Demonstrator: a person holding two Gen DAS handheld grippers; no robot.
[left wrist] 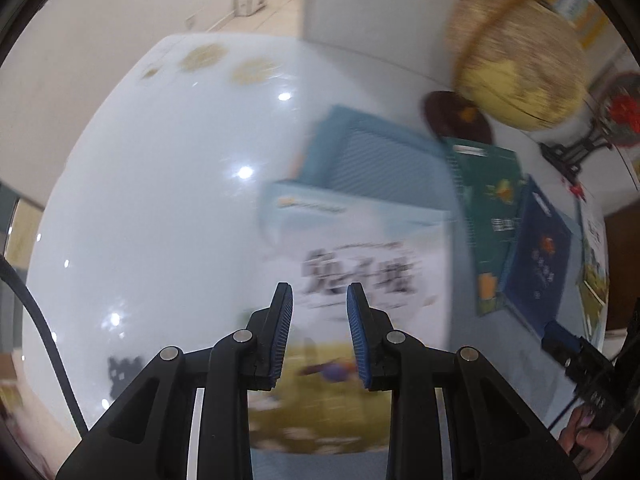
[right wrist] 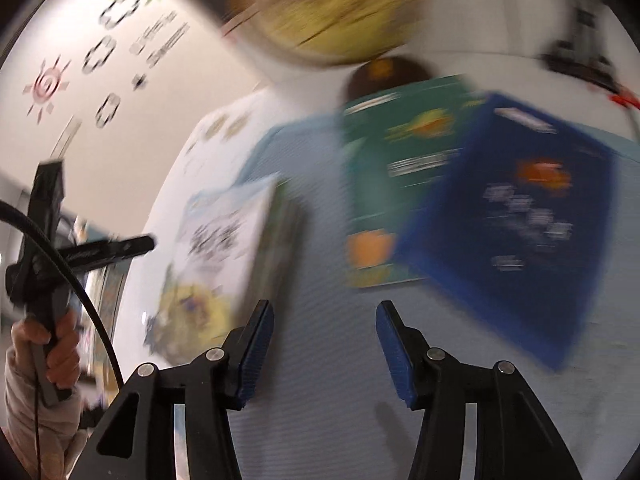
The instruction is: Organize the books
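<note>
Honestly, both your left gripper (left wrist: 319, 294) and right gripper (right wrist: 325, 316) gape empty; slow down, square up on the white picture book (left wrist: 360, 264).

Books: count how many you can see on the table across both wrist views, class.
3, maybe more: a white picture book before the left gripper, a green book by the globe, a dark blue book overlapping it. Right-edge items are unclear.

Glossy white table (left wrist: 160, 200), reflecting ceiling lights. A light blue mat (left wrist: 384, 168) lies on it. On the mat: a pale picture book (left wrist: 360, 264) (large black characters on cover), a green book (left wrist: 492, 216) and a dark blue book (left wrist: 540, 264), the latter overlapping the green. A globe (left wrist: 516, 64) stands behind on a dark round base (left wrist: 452, 116).
</note>
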